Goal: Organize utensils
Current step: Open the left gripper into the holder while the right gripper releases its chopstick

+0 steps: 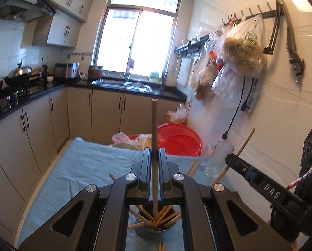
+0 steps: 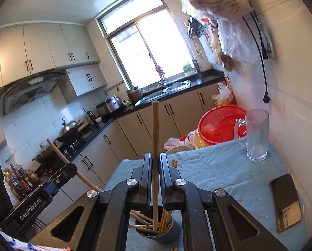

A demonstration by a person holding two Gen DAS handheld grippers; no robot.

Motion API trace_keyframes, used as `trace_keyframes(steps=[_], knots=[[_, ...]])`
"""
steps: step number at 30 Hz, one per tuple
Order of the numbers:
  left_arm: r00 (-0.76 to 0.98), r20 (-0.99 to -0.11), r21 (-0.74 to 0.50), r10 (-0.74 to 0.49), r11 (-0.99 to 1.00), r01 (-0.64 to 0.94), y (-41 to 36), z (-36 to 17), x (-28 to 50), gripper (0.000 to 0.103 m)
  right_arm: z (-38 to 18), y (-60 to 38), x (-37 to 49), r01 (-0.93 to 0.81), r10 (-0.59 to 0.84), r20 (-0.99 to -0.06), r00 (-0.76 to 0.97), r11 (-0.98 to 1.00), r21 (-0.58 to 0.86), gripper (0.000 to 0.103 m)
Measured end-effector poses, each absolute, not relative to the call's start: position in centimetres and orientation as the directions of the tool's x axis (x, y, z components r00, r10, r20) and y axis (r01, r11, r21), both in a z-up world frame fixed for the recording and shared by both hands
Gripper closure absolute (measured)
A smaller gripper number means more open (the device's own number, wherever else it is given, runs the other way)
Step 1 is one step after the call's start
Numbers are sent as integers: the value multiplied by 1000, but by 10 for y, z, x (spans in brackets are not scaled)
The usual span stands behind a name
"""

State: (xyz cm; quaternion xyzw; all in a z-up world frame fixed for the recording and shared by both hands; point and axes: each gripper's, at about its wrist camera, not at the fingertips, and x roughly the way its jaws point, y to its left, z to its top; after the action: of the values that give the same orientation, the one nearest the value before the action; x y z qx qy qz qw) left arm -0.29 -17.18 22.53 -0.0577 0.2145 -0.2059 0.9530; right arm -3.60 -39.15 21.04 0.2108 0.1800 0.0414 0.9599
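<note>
One chopstick (image 1: pixel 154 138) is clamped upright in each closed tongs, left (image 1: pixel 155 156) and right (image 2: pixel 155 163); most are already potted in cup (image 1: pixel 153 230), few left on worktop (image 1: pixel 82 167)

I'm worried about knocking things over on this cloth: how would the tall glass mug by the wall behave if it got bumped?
The glass mug looks tall and narrow-based, so it may tip rather than slide. It stands empty on a soft blue cloth, which probably grips its base and makes toppling likelier. Being clear glass beside the tiled wall, it is likely fragile.
</note>
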Motion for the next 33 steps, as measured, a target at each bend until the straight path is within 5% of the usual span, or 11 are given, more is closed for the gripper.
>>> trace_keyframes(steps=[11, 17, 22, 27, 33], knots=[[815, -418, -190, -401, 916, 353, -170, 211, -1, 97, 179, -381, -22, 8, 170, -422, 891, 922, 387, 95], [814, -418, -192, -403, 915, 354, -163, 218, -15, 94, 179, -383, -23, 7, 185, -426, 885, 912, 410, 78], [829, -390, -209, -400, 916, 343, -150, 230, -37, 69, 191, -385, -37, 4, 177, -406, 896, 913, 408, 75], [848, -355, -201, -394, 918, 342, -134, 246, -67, 64, 207, -386, -62, 0, 159, -376, 913, 921, 390, 68], [872, -337, -166, -355, 934, 316, -112, 250, -109, 46, 211, -389, -99, 4, 147, -364, 920, 924, 383, 58]])
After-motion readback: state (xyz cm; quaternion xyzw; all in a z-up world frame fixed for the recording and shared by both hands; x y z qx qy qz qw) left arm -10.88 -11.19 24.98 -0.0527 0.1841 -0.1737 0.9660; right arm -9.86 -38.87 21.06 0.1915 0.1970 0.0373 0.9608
